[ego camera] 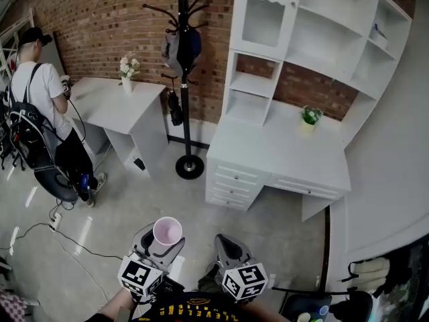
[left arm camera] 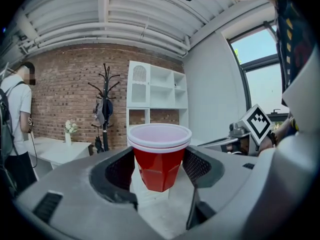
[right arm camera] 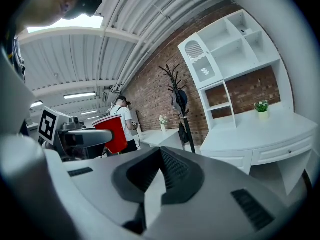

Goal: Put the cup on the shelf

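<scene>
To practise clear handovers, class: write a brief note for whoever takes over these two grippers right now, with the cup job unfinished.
Left gripper: shut on the red cup, which is upright and off the floor.
Right gripper: jaws together, nothing between them.
The white shelf unit stands ahead across the floor, above the desk.
Done: the cup is in the grip.
Left: carry it to the white shelf unit, set it upright on a shelf and release it.
</scene>
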`<state>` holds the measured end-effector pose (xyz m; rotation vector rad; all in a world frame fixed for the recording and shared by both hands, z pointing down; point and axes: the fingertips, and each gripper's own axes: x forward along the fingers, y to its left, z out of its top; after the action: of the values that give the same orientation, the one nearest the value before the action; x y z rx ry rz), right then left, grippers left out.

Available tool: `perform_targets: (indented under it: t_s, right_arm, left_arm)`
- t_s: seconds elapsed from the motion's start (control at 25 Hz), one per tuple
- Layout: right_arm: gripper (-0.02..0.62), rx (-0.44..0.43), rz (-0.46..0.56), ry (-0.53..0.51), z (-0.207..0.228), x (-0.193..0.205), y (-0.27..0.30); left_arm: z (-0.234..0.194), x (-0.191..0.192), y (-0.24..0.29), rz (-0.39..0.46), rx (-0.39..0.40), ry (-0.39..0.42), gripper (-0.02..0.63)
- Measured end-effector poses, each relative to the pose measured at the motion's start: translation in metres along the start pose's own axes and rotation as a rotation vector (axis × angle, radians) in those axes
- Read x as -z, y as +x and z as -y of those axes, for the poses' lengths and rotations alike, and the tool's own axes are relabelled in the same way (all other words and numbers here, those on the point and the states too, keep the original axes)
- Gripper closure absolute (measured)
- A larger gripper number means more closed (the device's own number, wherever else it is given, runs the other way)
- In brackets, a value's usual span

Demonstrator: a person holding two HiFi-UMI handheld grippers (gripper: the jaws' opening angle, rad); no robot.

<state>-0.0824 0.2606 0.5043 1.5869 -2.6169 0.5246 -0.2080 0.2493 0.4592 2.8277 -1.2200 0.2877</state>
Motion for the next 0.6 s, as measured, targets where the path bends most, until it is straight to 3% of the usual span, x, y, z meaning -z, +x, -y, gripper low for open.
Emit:
perform_targets:
  t_s: [0.6]
  right_arm:
    - [0.603, -0.005, -0.011, 0.059, 0.120, -0.034, 0.064]
  left_arm:
    - [-0.016, -0.035, 0.133, -0.024, 0.002, 0.030, 0.310]
